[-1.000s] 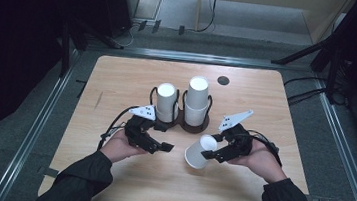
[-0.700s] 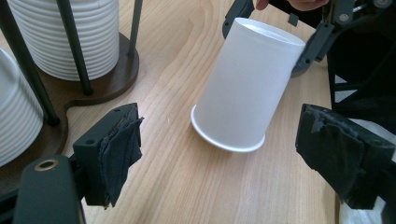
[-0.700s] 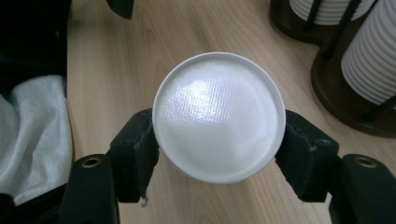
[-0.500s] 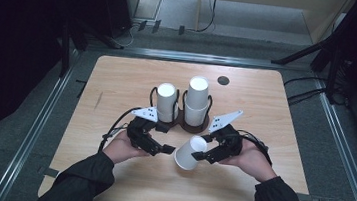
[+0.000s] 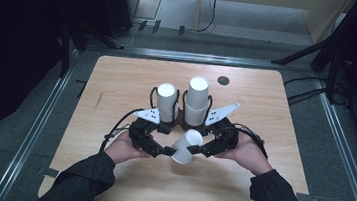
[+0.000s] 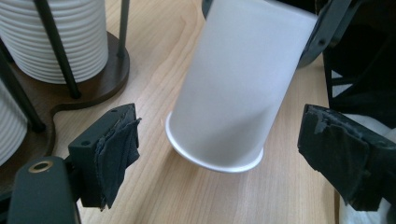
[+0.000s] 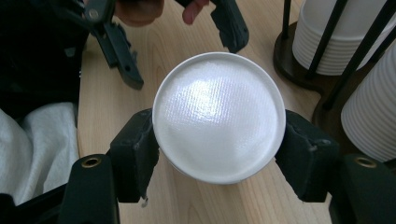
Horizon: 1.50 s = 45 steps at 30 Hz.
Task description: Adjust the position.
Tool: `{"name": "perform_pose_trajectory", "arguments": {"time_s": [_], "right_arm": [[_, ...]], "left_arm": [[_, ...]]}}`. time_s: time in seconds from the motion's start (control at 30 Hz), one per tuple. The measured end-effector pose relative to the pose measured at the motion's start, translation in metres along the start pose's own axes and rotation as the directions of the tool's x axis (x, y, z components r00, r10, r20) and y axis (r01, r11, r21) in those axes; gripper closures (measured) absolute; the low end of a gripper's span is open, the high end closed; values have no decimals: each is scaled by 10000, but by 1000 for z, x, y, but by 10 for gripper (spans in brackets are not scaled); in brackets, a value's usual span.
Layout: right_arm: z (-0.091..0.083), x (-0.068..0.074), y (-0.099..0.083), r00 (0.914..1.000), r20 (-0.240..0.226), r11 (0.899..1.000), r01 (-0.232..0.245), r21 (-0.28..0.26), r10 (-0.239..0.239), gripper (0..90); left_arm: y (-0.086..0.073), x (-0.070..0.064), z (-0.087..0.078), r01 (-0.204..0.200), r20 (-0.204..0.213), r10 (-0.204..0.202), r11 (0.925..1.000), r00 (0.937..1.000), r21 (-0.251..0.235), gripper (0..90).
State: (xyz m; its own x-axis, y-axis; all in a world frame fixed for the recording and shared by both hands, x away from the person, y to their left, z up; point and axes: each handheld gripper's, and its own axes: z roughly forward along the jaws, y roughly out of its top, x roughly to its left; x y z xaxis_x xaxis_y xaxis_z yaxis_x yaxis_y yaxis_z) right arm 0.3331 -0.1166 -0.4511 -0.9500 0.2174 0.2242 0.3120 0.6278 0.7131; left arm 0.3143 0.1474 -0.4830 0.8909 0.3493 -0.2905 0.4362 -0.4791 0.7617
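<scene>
High view first: the table [image 5: 118, 79] carries a rack [image 5: 179, 116] of two cup stacks, and in front of it both grippers have drawn together since a second ago. The cup [image 5: 184, 147], then held upright at the right, is now tipped on its side, base toward the right gripper [image 5: 210, 148], which clamps it near that end. The left gripper [image 5: 159, 151] stands wide around the rim, apparently ready to take it. It is plain white paper, with a rolled lip and textured base.
</scene>
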Motion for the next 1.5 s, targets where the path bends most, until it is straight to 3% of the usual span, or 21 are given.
{"name": "perform_pose_trajectory", "arguments": {"time_s": [0.7,1.0,1.17,1.2,1.47,1.5], "right_arm": [[4,5,26,9994,-283,9995,205,-244,-212,344],[1,4,29,9989,-462,9977,73,-673,-105,344],[1,3,26,9984,-558,9969,-11,-790,-34,344],[1,3,26,9985,-543,9970,-77,-771,35,345],[-1,1,25,9976,-576,9962,-419,-767,375,336],[-1,0,24,9988,-450,9967,-251,-778,216,290]], "left_arm": [[1,-1,12,-525,30,525,9986,9986,99,131],[0,0,4,-607,90,608,9980,9981,-153,165],[2,-6,2,-1365,-47,1364,9906,9906,-32,198],[2,-7,2,-1471,-114,1470,9891,9891,-28,243],[4,-5,0,-1253,70,1253,9921,9921,-32,268],[5,-4,-2,-1243,58,1243,9922,9922,-37,269]]}}
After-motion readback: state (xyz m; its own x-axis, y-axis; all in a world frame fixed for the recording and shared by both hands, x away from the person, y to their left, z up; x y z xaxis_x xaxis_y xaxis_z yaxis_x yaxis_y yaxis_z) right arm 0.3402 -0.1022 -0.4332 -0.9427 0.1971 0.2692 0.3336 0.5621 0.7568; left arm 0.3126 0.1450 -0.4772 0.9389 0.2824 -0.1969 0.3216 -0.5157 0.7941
